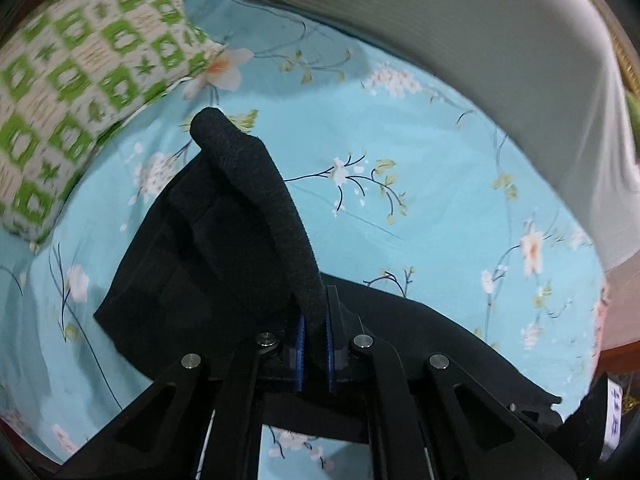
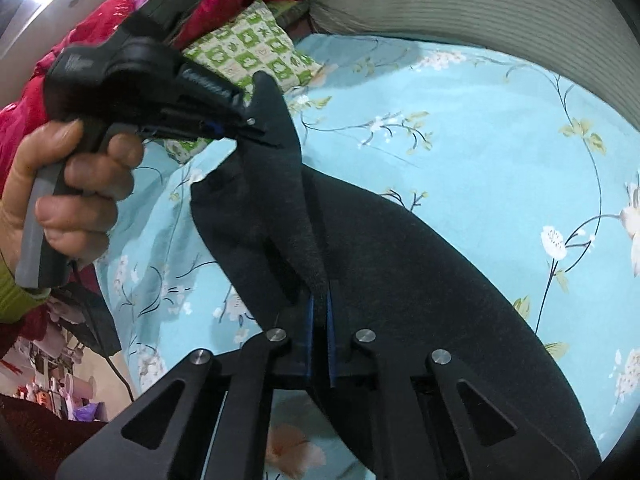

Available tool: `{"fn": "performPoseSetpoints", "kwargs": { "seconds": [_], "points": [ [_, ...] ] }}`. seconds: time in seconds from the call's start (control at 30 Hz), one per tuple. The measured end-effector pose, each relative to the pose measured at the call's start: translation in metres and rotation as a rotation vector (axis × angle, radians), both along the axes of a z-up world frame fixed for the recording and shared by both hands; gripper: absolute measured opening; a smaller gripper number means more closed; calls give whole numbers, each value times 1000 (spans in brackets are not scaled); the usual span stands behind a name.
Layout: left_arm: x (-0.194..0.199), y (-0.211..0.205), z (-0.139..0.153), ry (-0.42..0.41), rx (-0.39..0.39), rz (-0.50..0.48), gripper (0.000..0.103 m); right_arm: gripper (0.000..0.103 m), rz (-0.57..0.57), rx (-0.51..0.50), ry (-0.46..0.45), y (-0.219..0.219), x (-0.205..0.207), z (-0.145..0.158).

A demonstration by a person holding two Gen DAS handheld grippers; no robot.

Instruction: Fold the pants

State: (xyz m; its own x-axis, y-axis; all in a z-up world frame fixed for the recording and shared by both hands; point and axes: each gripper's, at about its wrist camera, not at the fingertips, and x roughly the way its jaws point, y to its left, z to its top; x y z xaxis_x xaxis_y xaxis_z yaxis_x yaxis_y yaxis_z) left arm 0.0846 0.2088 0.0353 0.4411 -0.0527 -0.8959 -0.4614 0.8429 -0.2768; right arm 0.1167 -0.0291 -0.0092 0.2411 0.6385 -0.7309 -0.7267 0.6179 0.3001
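Your left gripper (image 1: 314, 344) and right gripper (image 2: 319, 340) each pinch a lifted edge of the black pants (image 2: 420, 264), lower centre of both frames. The rest drapes on the floral sheet (image 1: 420, 208), apparently raised to carry the fold over.
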Motion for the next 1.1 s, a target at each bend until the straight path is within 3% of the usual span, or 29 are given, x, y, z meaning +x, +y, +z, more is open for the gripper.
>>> {"fn": "performPoseSetpoints", "kwargs": {
  "seconds": [0.13, 0.23, 0.53, 1.1],
  "points": [
    [-29, 6, 1, -97, -40, 27, 6, 6, 32, -10, -36, 3, -10, 10],
    [-49, 13, -8, -125, -74, 54, 6, 6, 67, -59, -67, 12, -17, 9],
    [-82, 28, -39, -140, -121, 102, 6, 6, 124, -141, -68, 33, -22, -6],
    [-98, 34, -81, -108, -183, 118, 6, 6, 133, -220, -47, 40, -25, -34]
  ]
}}
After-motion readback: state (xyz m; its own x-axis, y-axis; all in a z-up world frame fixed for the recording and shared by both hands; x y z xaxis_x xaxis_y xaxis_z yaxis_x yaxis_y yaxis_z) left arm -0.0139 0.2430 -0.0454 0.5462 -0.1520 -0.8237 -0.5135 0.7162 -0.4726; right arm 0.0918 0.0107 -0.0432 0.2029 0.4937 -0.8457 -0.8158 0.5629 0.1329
